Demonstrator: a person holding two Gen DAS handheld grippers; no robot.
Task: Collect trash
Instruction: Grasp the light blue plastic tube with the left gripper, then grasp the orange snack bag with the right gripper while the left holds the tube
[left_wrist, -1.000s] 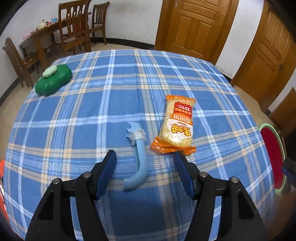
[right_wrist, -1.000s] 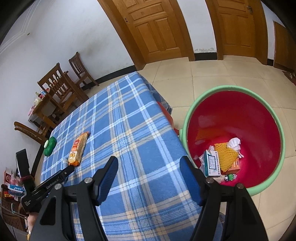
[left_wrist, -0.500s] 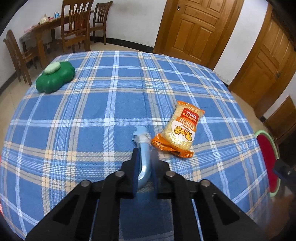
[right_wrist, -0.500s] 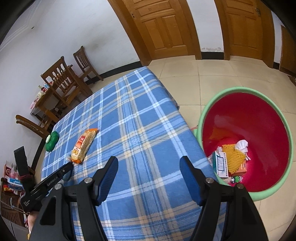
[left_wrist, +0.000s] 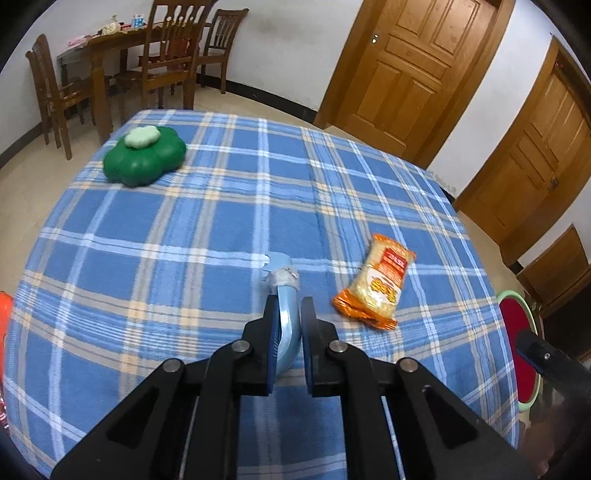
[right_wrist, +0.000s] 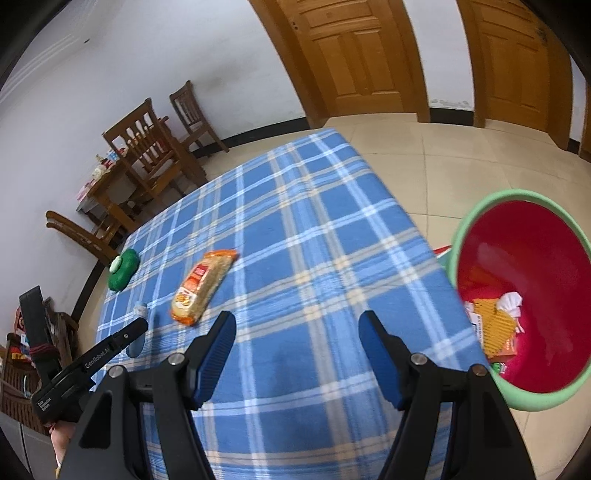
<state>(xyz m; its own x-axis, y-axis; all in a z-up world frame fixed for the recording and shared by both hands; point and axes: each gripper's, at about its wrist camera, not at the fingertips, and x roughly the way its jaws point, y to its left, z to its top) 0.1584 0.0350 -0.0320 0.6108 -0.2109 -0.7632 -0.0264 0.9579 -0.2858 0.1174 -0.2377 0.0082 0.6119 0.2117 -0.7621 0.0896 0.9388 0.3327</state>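
Observation:
My left gripper (left_wrist: 287, 314) is shut on a light blue curved plastic piece (left_wrist: 282, 295) with tape around its far end, lifted off the blue plaid tablecloth (left_wrist: 184, 229). An orange noodle packet (left_wrist: 376, 282) lies on the cloth just to its right; it also shows in the right wrist view (right_wrist: 201, 288). My right gripper (right_wrist: 297, 354) is open and empty above the table's near right part. A red bin with a green rim (right_wrist: 524, 236) stands on the floor right of the table and holds several pieces of trash (right_wrist: 495, 325). The left gripper (right_wrist: 133, 332) shows at the left.
A green flower-shaped box (left_wrist: 144, 155) sits at the table's far left corner. Wooden chairs and a small table (left_wrist: 147, 62) stand by the back wall. Wooden doors (left_wrist: 417, 66) are at the back right. The bin rim (left_wrist: 517, 295) shows right of the table.
My left gripper closed on the blue plastic piece and lifted it off the cloth. My right gripper swung left from over the bin toward the table, staying open.

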